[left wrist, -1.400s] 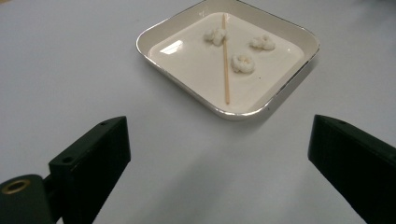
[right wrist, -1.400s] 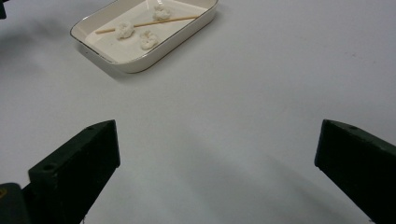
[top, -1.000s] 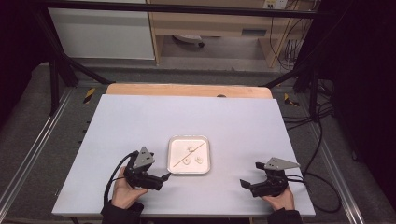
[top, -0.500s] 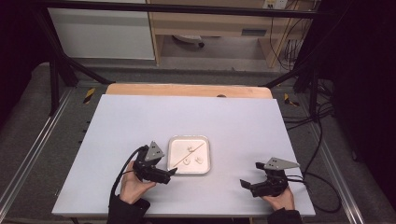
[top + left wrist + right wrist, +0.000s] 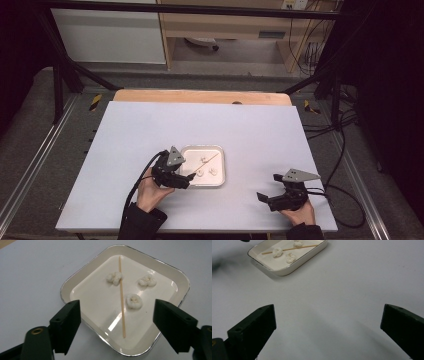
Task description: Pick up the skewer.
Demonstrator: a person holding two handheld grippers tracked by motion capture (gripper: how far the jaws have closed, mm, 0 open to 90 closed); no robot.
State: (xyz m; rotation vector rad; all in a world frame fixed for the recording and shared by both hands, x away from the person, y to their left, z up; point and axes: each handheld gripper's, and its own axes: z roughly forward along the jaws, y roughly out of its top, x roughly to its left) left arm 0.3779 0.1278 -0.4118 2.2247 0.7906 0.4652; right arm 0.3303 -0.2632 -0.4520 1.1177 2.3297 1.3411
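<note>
On the white tabletop (image 5: pixel 150 130), the gold-rimmed tray (image 5: pixel 82 272) sits just ahead of your left claw (image 5: pixel 117 315); your right claw (image 5: pixel 270 197), jaws wide apart and empty, rests well off to the side. The wooden skewer (image 5: pixel 121 295) in the tray runs lengthwise straight away from the left claw, between its jaws' line, beside three white puffed pieces (image 5: pixel 134 301). Those jaws have just been closing, stand apart, and clamp nothing.

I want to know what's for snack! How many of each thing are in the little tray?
White puffy pieces: 3
Thin wooden stick: 1
Total in the tray: 4
</note>
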